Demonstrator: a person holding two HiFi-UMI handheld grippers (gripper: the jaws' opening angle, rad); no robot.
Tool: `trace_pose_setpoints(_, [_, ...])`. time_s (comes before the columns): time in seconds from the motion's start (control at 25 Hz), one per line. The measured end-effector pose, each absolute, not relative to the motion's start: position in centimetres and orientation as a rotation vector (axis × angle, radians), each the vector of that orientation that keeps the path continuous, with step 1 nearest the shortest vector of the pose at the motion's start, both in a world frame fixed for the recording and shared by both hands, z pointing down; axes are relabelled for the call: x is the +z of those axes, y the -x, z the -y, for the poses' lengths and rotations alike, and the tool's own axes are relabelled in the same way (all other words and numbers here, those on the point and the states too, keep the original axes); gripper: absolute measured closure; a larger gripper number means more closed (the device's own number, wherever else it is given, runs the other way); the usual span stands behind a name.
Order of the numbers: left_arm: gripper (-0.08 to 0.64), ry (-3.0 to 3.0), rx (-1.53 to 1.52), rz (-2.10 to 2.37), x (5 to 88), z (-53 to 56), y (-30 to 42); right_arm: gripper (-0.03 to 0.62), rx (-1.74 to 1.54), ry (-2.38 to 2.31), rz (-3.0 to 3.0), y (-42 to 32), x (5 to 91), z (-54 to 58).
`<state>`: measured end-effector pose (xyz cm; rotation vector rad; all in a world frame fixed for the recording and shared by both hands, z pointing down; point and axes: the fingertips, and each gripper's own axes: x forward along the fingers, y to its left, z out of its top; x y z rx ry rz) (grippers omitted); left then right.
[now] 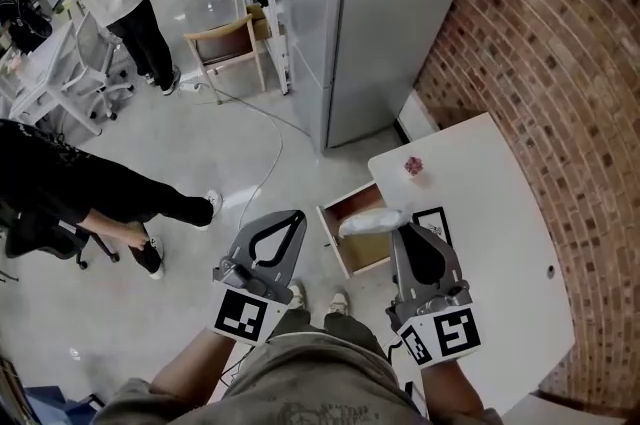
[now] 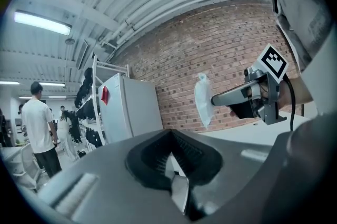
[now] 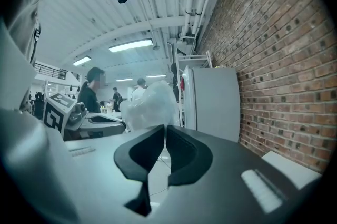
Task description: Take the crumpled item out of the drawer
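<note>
Left gripper [image 1: 293, 219] has jaws together, empty, beside the open drawer [image 1: 332, 238]. The crumpled white plastic bag [image 1: 368, 223] hangs over the drawer, pinched at its edge by the right gripper [image 1: 402, 229]. Risk: the thin grip slips and the bag falls back in.

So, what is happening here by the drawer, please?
A person stands at a white table with a gripper in each hand. The right gripper is shut on a crumpled white plastic bag and holds it in the air, over the open drawer. The left gripper is shut with nothing in it, off to the left of the drawer. A small pink thing lies on the table farther back.
</note>
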<state>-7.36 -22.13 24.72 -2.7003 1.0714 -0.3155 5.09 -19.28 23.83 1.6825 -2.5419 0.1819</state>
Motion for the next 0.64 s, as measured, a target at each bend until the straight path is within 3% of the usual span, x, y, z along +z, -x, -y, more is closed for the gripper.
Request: trace_pose_setpoints(0.64, [0.56, 2.69, -0.316, -1.077, 23.9, 24.2, 8.2, 0.546, 0.199, -1.655, 2.55, -4.3, 23.3, 21.0])
